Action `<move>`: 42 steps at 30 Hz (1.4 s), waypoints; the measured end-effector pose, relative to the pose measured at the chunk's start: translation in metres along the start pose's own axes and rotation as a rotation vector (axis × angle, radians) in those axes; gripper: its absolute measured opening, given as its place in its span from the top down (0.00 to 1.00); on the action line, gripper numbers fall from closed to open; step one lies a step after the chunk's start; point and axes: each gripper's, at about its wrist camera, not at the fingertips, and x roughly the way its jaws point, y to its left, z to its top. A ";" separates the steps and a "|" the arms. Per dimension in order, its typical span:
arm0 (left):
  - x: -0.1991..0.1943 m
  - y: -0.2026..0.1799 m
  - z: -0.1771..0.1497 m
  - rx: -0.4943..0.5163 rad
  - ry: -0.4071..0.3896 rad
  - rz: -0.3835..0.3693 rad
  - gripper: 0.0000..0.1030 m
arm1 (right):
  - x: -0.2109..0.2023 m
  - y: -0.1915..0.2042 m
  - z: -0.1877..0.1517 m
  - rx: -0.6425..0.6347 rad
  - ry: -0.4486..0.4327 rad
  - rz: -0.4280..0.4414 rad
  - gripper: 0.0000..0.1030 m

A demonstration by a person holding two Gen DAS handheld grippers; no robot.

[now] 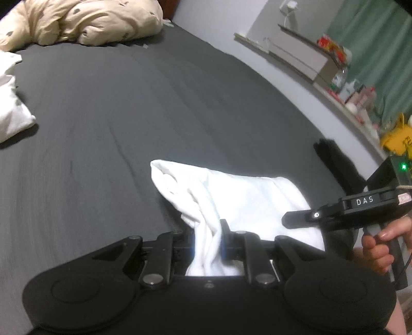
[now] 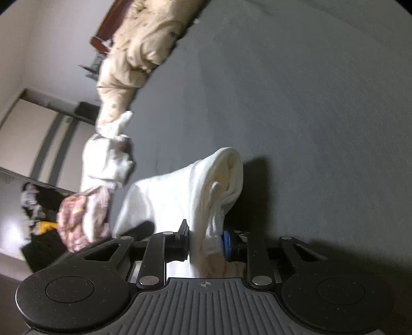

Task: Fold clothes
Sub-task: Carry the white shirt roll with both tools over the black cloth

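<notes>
A white garment (image 1: 231, 198) hangs bunched above the dark grey bed sheet (image 1: 128, 103). My left gripper (image 1: 207, 243) is shut on a gathered fold of it, cloth pressed between the blue pads. To the right in the left wrist view, the right gripper (image 1: 291, 219) reaches in from the side against the cloth's far edge, held by a hand (image 1: 381, 247). In the right wrist view my right gripper (image 2: 204, 243) is shut on the white garment (image 2: 185, 190), which drapes up and left over its fingers. The garment's lower part is hidden behind both grippers.
A beige duvet (image 1: 85, 20) is heaped at the head of the bed. White folded clothes (image 1: 10, 108) lie at the left edge. A cluttered shelf (image 1: 342, 85) runs along the wall at right. A floral cloth (image 2: 85, 216) and white clothes (image 2: 108, 157) sit left in the right wrist view.
</notes>
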 end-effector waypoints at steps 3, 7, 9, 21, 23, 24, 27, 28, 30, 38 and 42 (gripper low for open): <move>0.006 -0.001 0.001 0.000 0.025 0.015 0.84 | -0.004 0.004 0.000 -0.009 0.000 -0.042 0.63; 0.008 0.002 0.000 -0.023 0.033 0.013 0.84 | -0.012 0.009 0.001 -0.018 0.012 -0.066 0.16; 0.008 0.003 0.000 -0.035 0.033 0.006 0.84 | -0.013 0.008 0.000 0.003 0.027 -0.063 0.15; 0.008 0.011 0.001 -0.069 0.043 -0.014 0.83 | 0.002 -0.004 -0.001 0.148 0.103 0.024 0.33; 0.009 0.014 0.000 -0.080 0.044 -0.020 0.82 | 0.005 -0.009 0.001 0.166 0.099 0.029 0.46; 0.009 0.016 0.000 -0.091 0.043 -0.025 0.82 | 0.007 -0.013 0.001 0.180 0.094 0.040 0.53; 0.009 0.018 0.001 -0.109 0.036 -0.034 0.83 | 0.012 -0.024 0.001 0.219 0.078 0.081 0.65; 0.008 0.016 0.002 -0.096 0.031 -0.029 0.84 | 0.012 -0.025 0.000 0.224 0.073 0.090 0.70; 0.005 0.008 0.004 -0.054 0.016 -0.014 0.84 | 0.007 -0.021 -0.003 0.183 0.047 0.085 0.74; -0.007 -0.050 0.048 0.123 -0.069 -0.008 0.84 | -0.050 -0.002 -0.013 0.062 -0.178 0.103 0.75; 0.015 -0.106 0.087 0.249 -0.082 -0.077 0.84 | -0.105 -0.013 -0.024 0.092 -0.379 0.094 0.75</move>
